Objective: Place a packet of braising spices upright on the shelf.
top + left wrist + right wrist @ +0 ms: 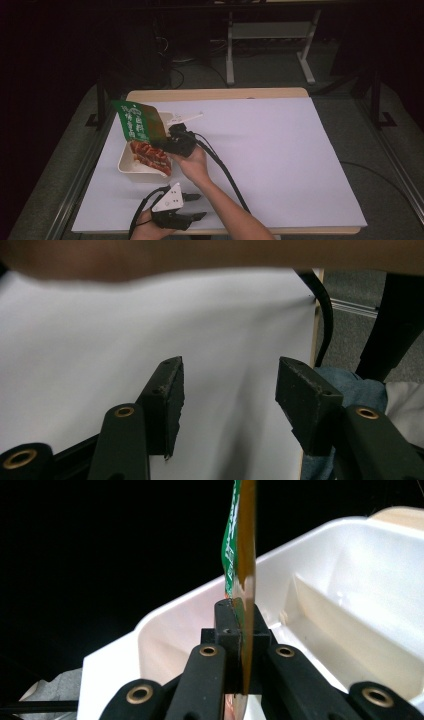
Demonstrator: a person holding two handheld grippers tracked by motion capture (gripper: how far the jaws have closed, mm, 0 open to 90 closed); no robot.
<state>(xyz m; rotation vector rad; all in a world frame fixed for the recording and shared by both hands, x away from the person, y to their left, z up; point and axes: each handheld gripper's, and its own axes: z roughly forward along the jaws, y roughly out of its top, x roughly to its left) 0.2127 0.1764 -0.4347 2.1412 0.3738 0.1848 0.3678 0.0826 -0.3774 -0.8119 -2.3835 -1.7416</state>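
- Right tongs (239, 625) are clamped tight on the green snack packet (137, 121), held above the white tray (350, 580).
- Left tongs (230, 390) gape wide, holding nothing, over the counter (100, 350).

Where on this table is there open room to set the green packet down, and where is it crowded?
The white table sheet is bare across its whole right half, from the right claw to the right and far edges. The left side is crowded: the white tray, the green packet held over it, a white utensil behind. The left claw occupies the near edge.
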